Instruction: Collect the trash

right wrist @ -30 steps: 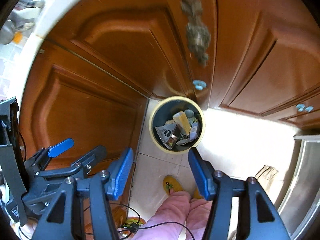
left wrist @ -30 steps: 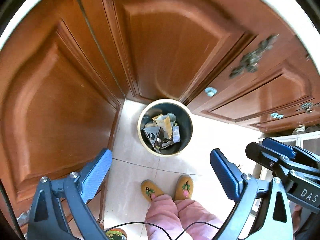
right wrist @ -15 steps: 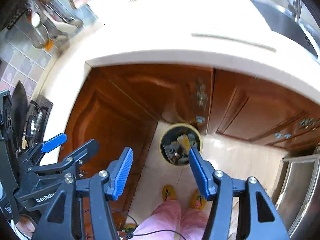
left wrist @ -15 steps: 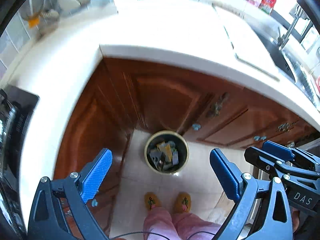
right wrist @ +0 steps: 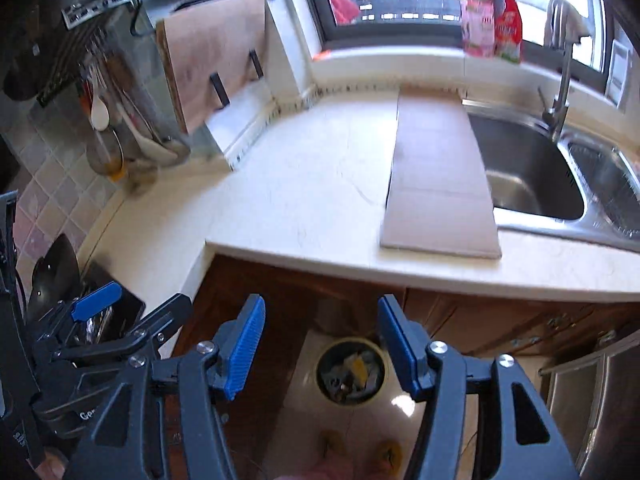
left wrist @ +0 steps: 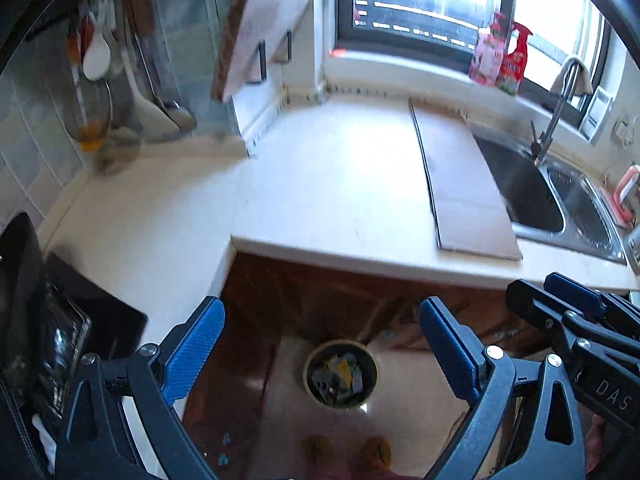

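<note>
Down at six o'clock in both wrist views, on the pale floor tiles in front of the brown cabinets (right wrist: 500, 320), stands the round trash bin (left wrist: 340, 376), its rim yellowish and its inside heaped with paper scraps and wrappers. Framing it from above, the left gripper (left wrist: 320, 352) has its blue-padded jaws spread wide with nothing between them; the right gripper (right wrist: 320, 344) is likewise released and holds nothing, the bin (right wrist: 351, 372) sitting low between its fingers. Across the middle of each view runs the white countertop (left wrist: 320, 184), bent around the corner. A flat sheet of cardboard (right wrist: 438, 184) lies on it at about one o'clock, its right edge just beside the steel sink (right wrist: 528, 176), with the faucet (right wrist: 560, 80) at two o'clock. Toward ten o'clock, ladles and spoons (right wrist: 104, 116) hang against the tiled wall, and a cutting board (right wrist: 216, 68) leans upright at eleven. Two red-and-pink bottles (left wrist: 500, 60) stand on the windowsill at one o'clock.
</note>
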The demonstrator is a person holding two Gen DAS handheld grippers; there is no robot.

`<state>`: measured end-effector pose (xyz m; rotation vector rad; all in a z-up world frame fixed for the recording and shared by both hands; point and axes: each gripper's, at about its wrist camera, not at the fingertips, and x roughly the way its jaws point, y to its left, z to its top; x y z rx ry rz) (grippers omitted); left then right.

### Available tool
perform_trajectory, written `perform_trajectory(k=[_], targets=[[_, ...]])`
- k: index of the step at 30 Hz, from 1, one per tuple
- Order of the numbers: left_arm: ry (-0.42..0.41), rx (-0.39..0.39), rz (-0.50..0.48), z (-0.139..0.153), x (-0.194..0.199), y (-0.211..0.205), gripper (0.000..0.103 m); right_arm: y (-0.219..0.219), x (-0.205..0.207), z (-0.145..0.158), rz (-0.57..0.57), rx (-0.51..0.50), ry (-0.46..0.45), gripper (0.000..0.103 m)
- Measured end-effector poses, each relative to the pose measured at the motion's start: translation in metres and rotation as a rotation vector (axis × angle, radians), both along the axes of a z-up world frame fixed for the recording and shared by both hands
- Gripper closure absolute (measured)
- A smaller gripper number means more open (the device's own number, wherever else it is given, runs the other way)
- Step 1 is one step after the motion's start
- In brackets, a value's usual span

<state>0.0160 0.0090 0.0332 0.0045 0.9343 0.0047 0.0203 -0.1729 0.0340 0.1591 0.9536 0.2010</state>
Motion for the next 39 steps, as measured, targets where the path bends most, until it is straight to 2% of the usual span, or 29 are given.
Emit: perform_trajectory(k=[5,10,14,22,39], targets=[[-0.034,0.041,0.022,0.038,0.010,0.004,0.006,0.008,0.002,0.037,-0.017,-0.029,-0.089,0.036],[-0.098,0.007,0.032,0.068,0.008,0.013,0.006,0.009,0.001,0.069,-0.039,-0.025,-0.154,0.030],[-0.130,-0.001,0.035,0.080,0.004,0.015,0.006,0.010,-0.002,0.083,-0.064,-0.037,-0.189,0.028],[-0.173,0.007,0.039,0.088,0.002,0.017,0.006,0.018,-0.008,0.092,-0.083,-0.041,-0.220,0.028],[-0.168,0.024,0.063,0.089,0.003,0.026,0.006,0.029,-0.006,0.091,-0.093,-0.048,-0.229,0.028]])
